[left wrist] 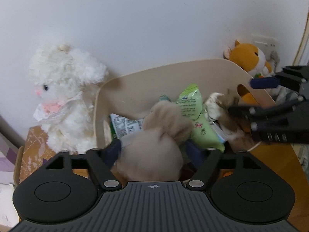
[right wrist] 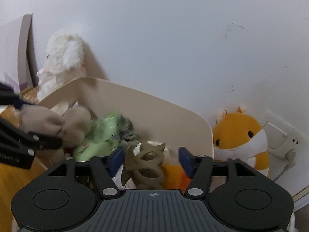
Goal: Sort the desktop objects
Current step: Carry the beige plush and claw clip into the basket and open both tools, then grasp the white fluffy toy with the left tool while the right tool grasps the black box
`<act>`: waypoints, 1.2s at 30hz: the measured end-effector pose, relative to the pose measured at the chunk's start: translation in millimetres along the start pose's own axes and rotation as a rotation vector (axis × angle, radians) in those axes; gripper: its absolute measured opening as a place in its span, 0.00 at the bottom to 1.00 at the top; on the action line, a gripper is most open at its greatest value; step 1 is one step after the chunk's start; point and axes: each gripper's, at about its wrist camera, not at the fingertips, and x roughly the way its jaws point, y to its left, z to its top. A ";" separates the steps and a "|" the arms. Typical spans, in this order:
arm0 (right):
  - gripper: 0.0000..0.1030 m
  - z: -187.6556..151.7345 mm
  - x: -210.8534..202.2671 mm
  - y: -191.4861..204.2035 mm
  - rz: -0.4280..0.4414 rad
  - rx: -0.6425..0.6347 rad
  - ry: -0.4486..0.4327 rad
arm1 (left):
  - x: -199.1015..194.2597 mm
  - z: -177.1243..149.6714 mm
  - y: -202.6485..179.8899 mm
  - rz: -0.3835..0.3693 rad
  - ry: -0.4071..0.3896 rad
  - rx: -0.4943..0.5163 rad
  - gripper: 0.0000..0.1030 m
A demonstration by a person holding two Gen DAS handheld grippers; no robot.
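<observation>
A beige storage bin (left wrist: 173,65) (right wrist: 154,100) stands against the wall, filled with green snack packets (left wrist: 191,104) (right wrist: 104,133) and soft things. My left gripper (left wrist: 153,151) (right wrist: 36,121) hangs over the bin's near left side. Its jaws are wide apart with a blurred taupe plush toy (left wrist: 154,150) (right wrist: 58,123) between them, and the pads do not press on it. My right gripper (right wrist: 151,159) (left wrist: 249,96) is over the bin's right end, open, with a brown claw-shaped clip (right wrist: 144,164) loose between its fingers.
A white fluffy plush rabbit (left wrist: 63,96) (right wrist: 61,58) sits left of the bin on a patterned box (left wrist: 34,148). An orange and white hamster plush (left wrist: 249,58) (right wrist: 239,135) sits right of it, beside a wall socket (right wrist: 278,135). The wooden desktop (left wrist: 276,164) shows at the right.
</observation>
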 end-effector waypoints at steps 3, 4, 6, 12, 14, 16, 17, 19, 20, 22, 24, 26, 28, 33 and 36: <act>0.84 -3.5 -8.8 2.0 -0.009 -0.025 -0.017 | -6.4 -1.1 2.2 -0.002 -0.011 -0.017 0.79; 0.88 -4.6 -12.4 1.7 -0.008 -0.021 -0.023 | -8.8 -1.1 2.9 -0.002 -0.013 -0.019 0.79; 0.92 -8.0 -23.3 -0.1 -0.004 -0.010 -0.044 | -15.2 -3.0 3.1 -0.006 -0.023 -0.014 0.79; 1.00 -29.7 -60.2 -13.6 0.025 0.104 -0.078 | -41.9 -18.9 4.5 -0.063 -0.034 -0.011 0.79; 1.00 -42.1 -70.0 -18.7 0.024 0.145 -0.072 | -48.2 -26.5 3.4 -0.075 -0.027 -0.015 0.80; 1.00 -56.4 -77.5 -22.1 0.019 0.165 -0.058 | -52.2 -35.0 1.2 -0.084 -0.007 -0.023 0.80; 1.00 -64.6 -80.4 -23.2 0.018 0.169 -0.044 | -53.2 -39.0 0.3 -0.087 0.006 -0.027 0.80; 1.00 -78.7 -83.3 -25.3 0.018 0.169 -0.014 | -52.8 -49.1 -2.1 -0.094 0.040 -0.041 0.80; 1.00 -85.4 -83.9 -26.3 0.023 0.169 0.002 | -51.5 -54.7 -3.3 -0.099 0.062 -0.050 0.80; 1.00 -97.2 -84.7 -27.7 0.037 0.169 0.030 | -48.2 -65.3 -5.0 -0.112 0.105 -0.073 0.80; 1.00 -106.2 -84.2 -26.7 0.051 0.157 0.050 | -43.5 -75.6 -6.8 -0.126 0.149 -0.101 0.80; 1.00 -114.1 -82.3 -24.6 0.073 0.139 0.072 | -39.0 -84.8 -7.0 -0.140 0.187 -0.139 0.80; 1.00 -120.4 -78.3 -22.4 0.102 0.135 0.097 | -34.9 -93.7 -7.9 -0.169 0.223 -0.178 0.80; 0.98 -129.6 -67.8 -8.8 0.146 0.083 0.138 | -26.7 -105.7 -12.7 -0.191 0.276 -0.249 0.80; 0.95 -131.6 -59.1 0.1 0.166 0.031 0.159 | -19.4 -108.6 -19.0 -0.190 0.304 -0.257 0.80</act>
